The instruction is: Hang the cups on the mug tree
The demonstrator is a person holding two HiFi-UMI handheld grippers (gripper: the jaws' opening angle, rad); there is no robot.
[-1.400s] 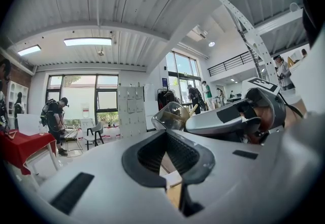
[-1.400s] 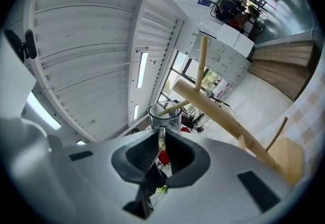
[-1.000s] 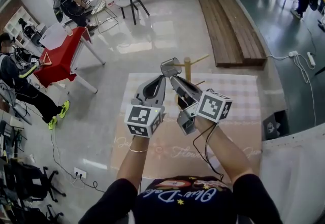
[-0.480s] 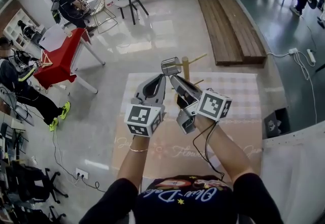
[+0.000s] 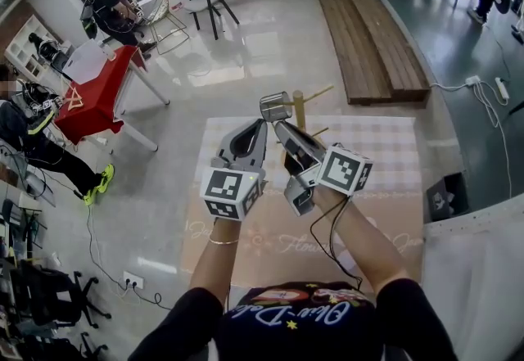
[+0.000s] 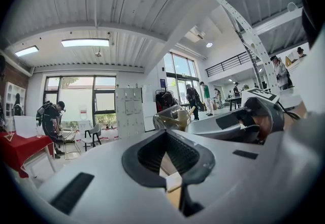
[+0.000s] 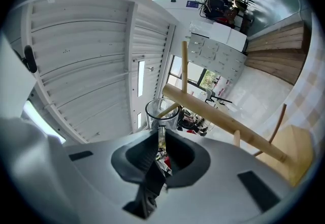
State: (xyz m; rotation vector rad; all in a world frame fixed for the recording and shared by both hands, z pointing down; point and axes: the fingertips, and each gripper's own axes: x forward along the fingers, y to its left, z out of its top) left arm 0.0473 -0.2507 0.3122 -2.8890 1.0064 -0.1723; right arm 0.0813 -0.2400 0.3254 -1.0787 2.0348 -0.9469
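One thin handle is all my right claw (image 7: pixel 161 139) pinches, so the cup (image 7: pixel 162 111) could swivel or slip if it knocks a peg of the mug tree (image 7: pixel 223 121). It is clear glass, raised just beside the tree's top. My left claw (image 6: pixel 165 134) is closed and empty.

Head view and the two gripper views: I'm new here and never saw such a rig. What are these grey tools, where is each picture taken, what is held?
A person holds two hand-worked grippers. The head view looks down from their head; each gripper view looks along its own jaws. On the checked tablecloth stands a wooden mug tree. The right gripper pinches a clear glass cup by its handle, close to the tree. The left gripper is shut and empty.
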